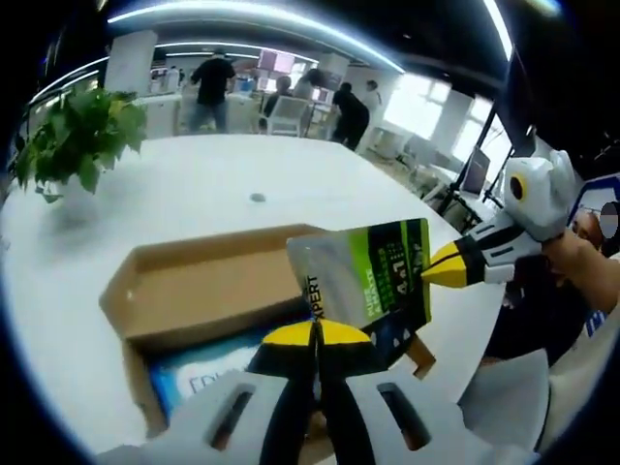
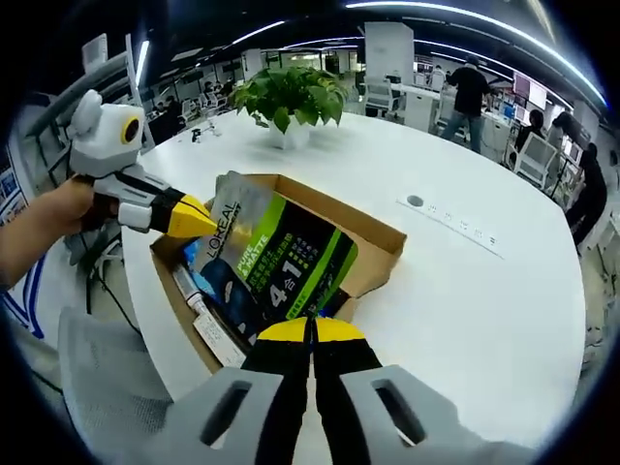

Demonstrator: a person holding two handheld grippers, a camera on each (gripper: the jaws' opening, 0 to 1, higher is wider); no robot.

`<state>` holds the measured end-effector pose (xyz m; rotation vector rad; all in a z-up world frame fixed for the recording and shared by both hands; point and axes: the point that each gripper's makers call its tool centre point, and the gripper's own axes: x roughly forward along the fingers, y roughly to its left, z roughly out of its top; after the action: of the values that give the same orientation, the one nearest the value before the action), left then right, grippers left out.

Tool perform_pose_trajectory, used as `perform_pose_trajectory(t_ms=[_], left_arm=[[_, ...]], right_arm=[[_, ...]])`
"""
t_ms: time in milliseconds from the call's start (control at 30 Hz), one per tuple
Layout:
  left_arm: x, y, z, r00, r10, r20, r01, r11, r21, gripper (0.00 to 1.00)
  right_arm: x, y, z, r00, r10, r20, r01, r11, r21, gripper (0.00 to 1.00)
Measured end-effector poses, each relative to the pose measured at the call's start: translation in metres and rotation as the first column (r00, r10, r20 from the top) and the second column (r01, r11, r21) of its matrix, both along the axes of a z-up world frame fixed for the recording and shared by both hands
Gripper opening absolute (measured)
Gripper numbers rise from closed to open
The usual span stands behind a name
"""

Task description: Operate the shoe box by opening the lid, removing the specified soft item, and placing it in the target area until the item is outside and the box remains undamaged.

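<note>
Two grippers hold one soft pouch (image 2: pixel 276 257) between them, above the open box (image 2: pixel 373 237) on the white table (image 2: pixel 484 291). In the right gripper view, the right gripper (image 2: pixel 312 331) is clamped on the pouch's lower edge with its yellow tips together, while the left gripper (image 2: pixel 199 218) comes in from the left and pinches the pouch's upper corner — a hand (image 2: pixel 48 228) grips it. In the left gripper view, the left gripper (image 1: pixel 317 334) is closed on the pouch (image 1: pixel 363 276), and the right gripper (image 1: pixel 448 266) pinches its far edge. The box (image 1: pixel 194 281) lies beneath — its lid flap open, something blue and white inside. A plant (image 2: pixel 291 97) stands farther back on the table.
</note>
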<state>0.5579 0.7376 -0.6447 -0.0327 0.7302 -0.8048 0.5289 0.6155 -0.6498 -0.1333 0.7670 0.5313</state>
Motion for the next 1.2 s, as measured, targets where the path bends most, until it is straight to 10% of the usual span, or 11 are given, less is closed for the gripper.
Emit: perform_pose_trajectory(t_ms=[1200], left_arm=[[-0.012,-0.098,-0.010,0.995,-0.096,-0.036,0.094,0.995,-0.038,0.00]], right_arm=[[-0.010,-0.099,-0.012,0.989,-0.137,-0.060,0.134,0.990,-0.045,0.00]])
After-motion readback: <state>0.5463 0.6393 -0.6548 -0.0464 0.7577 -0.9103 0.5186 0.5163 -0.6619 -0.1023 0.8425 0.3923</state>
